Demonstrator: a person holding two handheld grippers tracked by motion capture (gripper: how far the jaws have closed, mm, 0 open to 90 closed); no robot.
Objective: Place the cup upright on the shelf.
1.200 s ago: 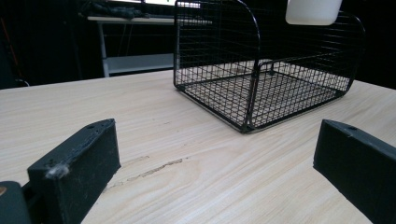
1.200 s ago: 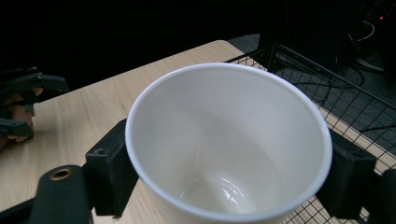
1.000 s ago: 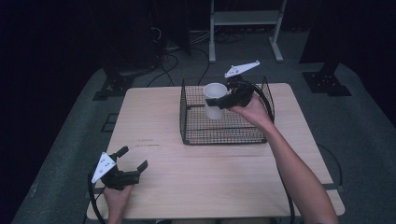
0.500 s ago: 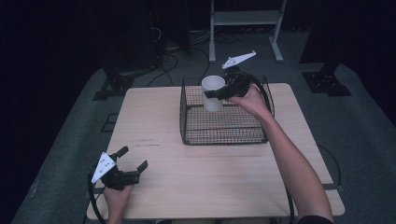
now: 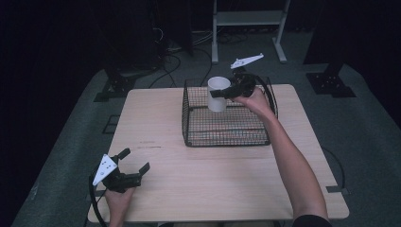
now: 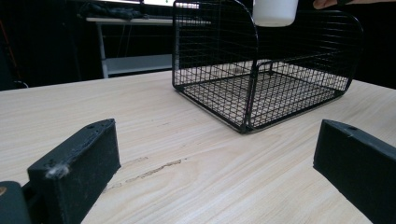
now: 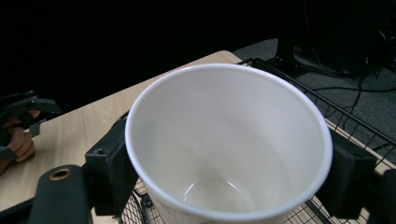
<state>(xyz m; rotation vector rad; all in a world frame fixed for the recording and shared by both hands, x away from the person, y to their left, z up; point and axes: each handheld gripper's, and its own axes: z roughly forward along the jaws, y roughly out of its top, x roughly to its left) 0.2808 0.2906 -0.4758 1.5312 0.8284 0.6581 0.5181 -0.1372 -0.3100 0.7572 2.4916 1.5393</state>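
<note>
Room: dark surroundings, grey floor [image 5: 71,156], a pale metal stand [image 5: 248,19] behind the table, black cables on the floor near it.
Surface: light wooden table [image 5: 213,179]; grain and a faint scuff show in the left gripper view [image 6: 154,170].
Wire basket: black mesh basket [image 5: 227,137] on the far half of the table, right of centre, open at the top; the left gripper view shows its near corner [image 6: 250,88], with the bottom grid resting on the wood.
Cup: white paper cup [image 5: 218,93], upright, mouth up, held above the far part of the basket, clear of the mesh floor. Its base shows at the top edge of the left gripper view [image 6: 275,11]. The right gripper view looks down into it [image 7: 224,154]; the inside appears bare.
Right gripper: right gripper [image 5: 226,91] over the basket's far right part, jaws pressed against opposite sides of the cup just below the rim; both black pads bear on the cup wall [image 7: 109,163]. Grey plate on top, tilted.
Right hand: right hand [image 5: 255,99] behind the gripper, forearm running in from the lower right.
Left gripper: left gripper [image 5: 136,161] near the table's front left corner, low over the wood, jaws spread wide with nothing between them.
Left hand: left hand [image 5: 118,196] at the near edge, wrapped around the grip.
Separation: the two grippers are well apart.
</note>
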